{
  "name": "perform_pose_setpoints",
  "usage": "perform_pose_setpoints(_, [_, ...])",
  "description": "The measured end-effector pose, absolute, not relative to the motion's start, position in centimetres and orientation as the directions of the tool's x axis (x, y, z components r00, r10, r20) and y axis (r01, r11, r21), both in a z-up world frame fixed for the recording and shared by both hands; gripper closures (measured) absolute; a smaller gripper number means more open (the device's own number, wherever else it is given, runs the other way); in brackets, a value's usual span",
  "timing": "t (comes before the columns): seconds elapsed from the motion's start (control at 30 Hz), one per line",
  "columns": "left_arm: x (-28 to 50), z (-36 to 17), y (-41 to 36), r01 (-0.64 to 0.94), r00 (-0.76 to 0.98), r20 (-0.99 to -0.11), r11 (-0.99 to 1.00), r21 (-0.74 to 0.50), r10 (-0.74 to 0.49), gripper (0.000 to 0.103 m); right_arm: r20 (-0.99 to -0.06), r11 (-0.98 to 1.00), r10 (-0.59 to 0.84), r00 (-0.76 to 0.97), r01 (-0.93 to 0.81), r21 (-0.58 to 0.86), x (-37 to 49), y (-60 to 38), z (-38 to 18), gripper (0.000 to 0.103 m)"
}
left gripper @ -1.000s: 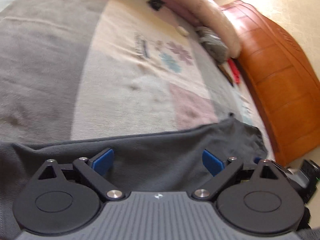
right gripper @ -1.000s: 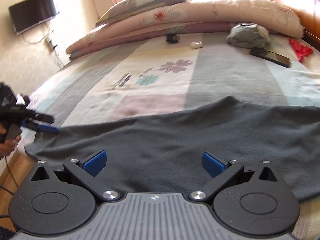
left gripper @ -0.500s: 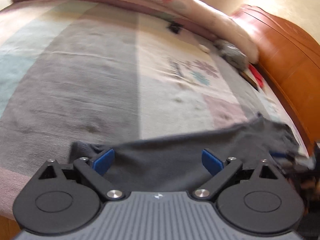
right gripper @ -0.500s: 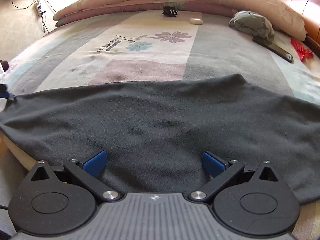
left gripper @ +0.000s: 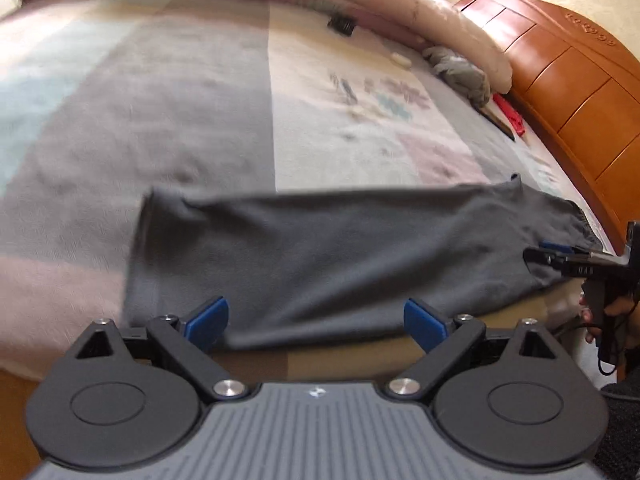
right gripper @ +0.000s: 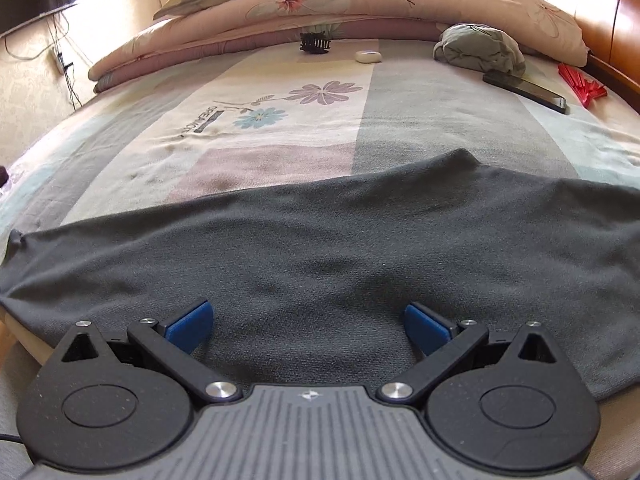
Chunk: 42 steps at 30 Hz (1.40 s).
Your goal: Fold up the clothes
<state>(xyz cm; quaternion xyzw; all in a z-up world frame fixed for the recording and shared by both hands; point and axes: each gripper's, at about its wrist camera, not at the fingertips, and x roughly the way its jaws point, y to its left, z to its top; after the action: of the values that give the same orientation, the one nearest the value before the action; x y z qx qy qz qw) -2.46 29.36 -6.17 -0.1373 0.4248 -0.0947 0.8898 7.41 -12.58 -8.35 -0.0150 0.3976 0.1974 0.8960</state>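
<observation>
A dark grey garment (left gripper: 340, 252) lies flat and stretched lengthwise along the near edge of the bed; it fills the lower half of the right wrist view (right gripper: 340, 256). My left gripper (left gripper: 316, 322) is open and empty, just short of the garment's near edge. My right gripper (right gripper: 306, 326) is open and empty, low over the garment's near edge. The right gripper also shows at the right of the left wrist view (left gripper: 560, 256), by the garment's elastic end.
The bed has a patchwork flowered cover (right gripper: 280, 120). Pillows and a folded quilt (right gripper: 360, 4) lie at the far end. A crumpled grey-green cloth (right gripper: 480, 52), a phone (right gripper: 524, 90), a red object (right gripper: 582, 86), a black hair clip (right gripper: 316, 42) and a small white case (right gripper: 368, 56) lie near them. A wooden headboard (left gripper: 580, 92) borders one side.
My left gripper has drawn back from the garment, so more of it shows. The right gripper has moved closer and lower over the cloth. The garment now lies flatter and straighter.
</observation>
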Motion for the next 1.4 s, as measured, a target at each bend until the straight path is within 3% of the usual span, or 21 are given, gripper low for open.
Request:
perform_pose_setpoints(0.13, [0.3, -6.6, 30.4, 0.072, 0.635, -0.690, 0.916, -0.396, -0.348, 0.008, -0.719, 0.920, 0.328, 0.613, -0.381, 0.094, 7.1, -12.2, -8.5, 0.000])
perform_pose_setpoints(0.23, [1.9, -8.4, 31.7, -0.002, 0.626, -0.724, 0.928, -0.372, -0.288, 0.009, -0.723, 0.917, 0.327, 0.609, -0.390, 0.087, 7.1, -12.2, -8.5, 0.000])
perform_pose_setpoints(0.37, [1.7, -8.5, 34.7, -0.099, 0.675, -0.695, 0.903, -0.418, -0.248, 0.013, -0.726, 0.914, 0.330, 0.603, -0.397, 0.085, 7.1, -12.3, -8.5, 0.000])
perform_pose_setpoints(0.47, [1.1, -7.3, 33.7, -0.100, 0.674, -0.713, 0.932, -0.347, -0.194, 0.013, -0.730, 0.913, 0.317, 0.606, -0.402, 0.062, 7.0, -12.0, -8.6, 0.000])
perform_pose_setpoints(0.7, [-1.0, -6.9, 27.4, 0.137, 0.658, -0.717, 0.973, -0.185, -0.229, 0.011, -0.732, 0.910, 0.286, 0.619, -0.414, 0.005, 6.6, -11.4, -8.9, 0.000])
perform_pose_setpoints(0.87, [-1.7, -9.5, 27.4, 0.057, 0.609, -0.791, 0.998, -0.022, -0.052, 0.011, -0.738, 0.907, 0.282, 0.614, -0.422, -0.005, 6.5, -11.3, -8.7, 0.000])
perform_pose_setpoints(1.07, [-2.0, -7.2, 27.1, 0.059, 0.618, -0.786, 0.998, 0.012, -0.027, 0.011, -0.729, 0.833, 0.396, 0.557, -0.552, 0.031, 5.7, -8.2, -6.7, 0.000])
perform_pose_setpoints(1.2, [-0.7, -6.3, 25.3, 0.126, 0.651, -0.755, 0.992, -0.001, -0.083, 0.011, -0.730, 0.785, 0.420, 0.539, -0.619, -0.006, 5.7, -4.0, -7.1, 0.000])
perform_pose_setpoints(1.4, [1.4, -9.4, 24.4, 0.099, 0.616, -0.787, 0.995, 0.027, -0.040, 0.008, -0.763, 0.738, 0.405, 0.504, -0.672, -0.052, 4.1, -1.6, -8.4, 0.000])
